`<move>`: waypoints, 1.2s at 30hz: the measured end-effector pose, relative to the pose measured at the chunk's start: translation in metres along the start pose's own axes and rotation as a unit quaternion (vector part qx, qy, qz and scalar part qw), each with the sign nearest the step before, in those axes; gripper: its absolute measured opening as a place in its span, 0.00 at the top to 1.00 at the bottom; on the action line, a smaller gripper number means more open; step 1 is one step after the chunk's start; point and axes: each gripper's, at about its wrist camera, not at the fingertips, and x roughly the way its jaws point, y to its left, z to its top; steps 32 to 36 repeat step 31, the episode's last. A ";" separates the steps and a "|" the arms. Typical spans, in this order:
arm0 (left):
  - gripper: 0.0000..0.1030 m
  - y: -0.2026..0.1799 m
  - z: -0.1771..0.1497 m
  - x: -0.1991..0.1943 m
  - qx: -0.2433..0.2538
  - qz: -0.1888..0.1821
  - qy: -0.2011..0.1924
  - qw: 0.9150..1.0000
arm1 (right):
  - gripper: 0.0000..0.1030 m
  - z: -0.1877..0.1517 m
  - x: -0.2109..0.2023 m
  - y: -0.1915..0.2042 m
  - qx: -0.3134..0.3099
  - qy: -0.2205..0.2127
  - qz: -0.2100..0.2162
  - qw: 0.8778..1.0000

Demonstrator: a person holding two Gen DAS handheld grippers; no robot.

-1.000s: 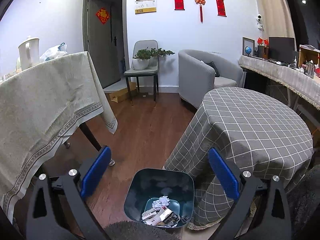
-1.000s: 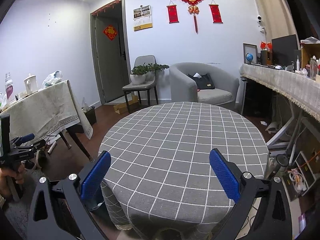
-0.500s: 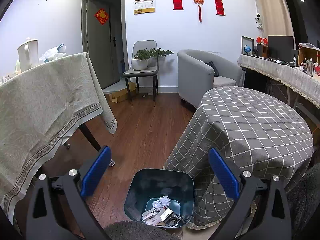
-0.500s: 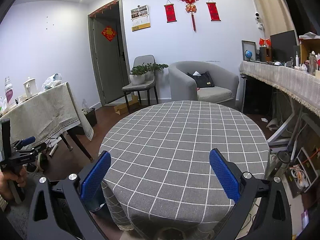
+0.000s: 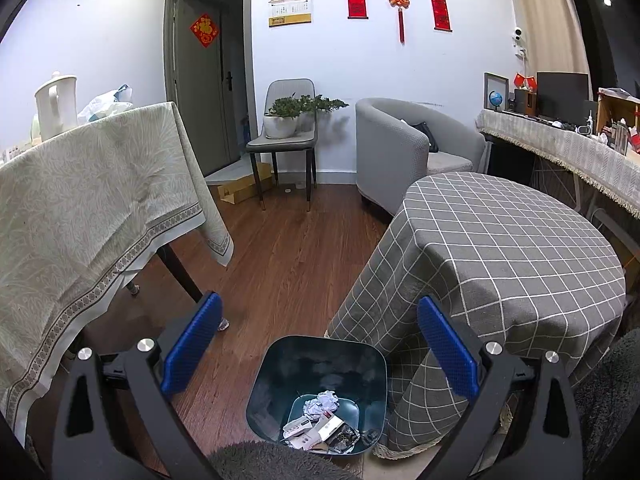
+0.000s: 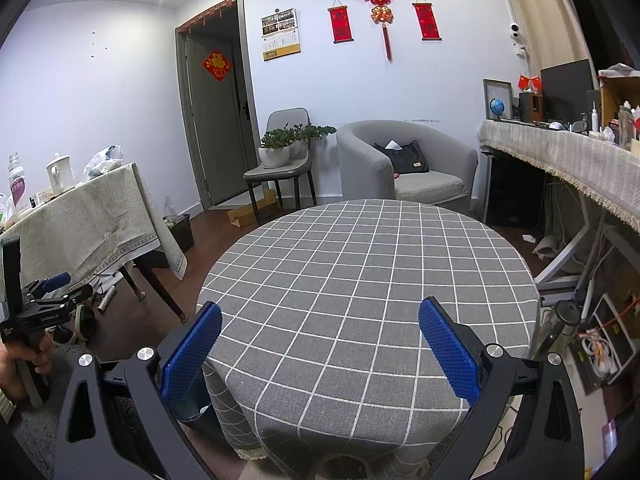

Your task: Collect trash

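Both sets of tongs are spread wide with nothing between the blue pads. The left tongs (image 5: 316,354) hang right over the dark teal square plastic trash bin (image 5: 276,392) sitting on the brown wood floor (image 5: 276,264), tucked against the draped edge of the round desk with the grey checked cloth (image 5: 500,252). Down in the bin there's a crumpled white paper ball (image 5: 322,402) on top of a few flat white and dark wrappers (image 5: 320,434), all piled toward the near side of the bin's bottom.

The right tongs (image 6: 320,354) hover above the near edge of that same checked desk (image 6: 360,272), whose top is bare from this view. Off at the left edge of the right view, a person's hand (image 6: 18,368) grips the handle of the other tool.

Further out, on the left, a desk with a beige patterned cloth (image 5: 80,200) carries a white kettle (image 5: 56,106) near its far edge. Past that, a grey chair holding a potted green plant (image 5: 286,118) stands by the far wall, with a grey tub armchair (image 5: 400,148) just beside it.
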 end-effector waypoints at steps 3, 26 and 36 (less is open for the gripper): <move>0.03 0.000 0.000 0.000 0.000 0.000 0.000 1.000 | 0.03 0.000 0.000 0.000 0.000 0.000 0.000 1.000; 0.03 -0.002 -0.001 0.000 0.002 -0.002 0.002 1.000 | 0.03 0.000 0.000 0.000 0.000 0.001 0.000 1.000; 0.03 -0.005 -0.001 -0.001 0.007 0.000 0.000 1.000 | 0.03 0.000 0.000 0.001 0.000 0.001 0.000 1.000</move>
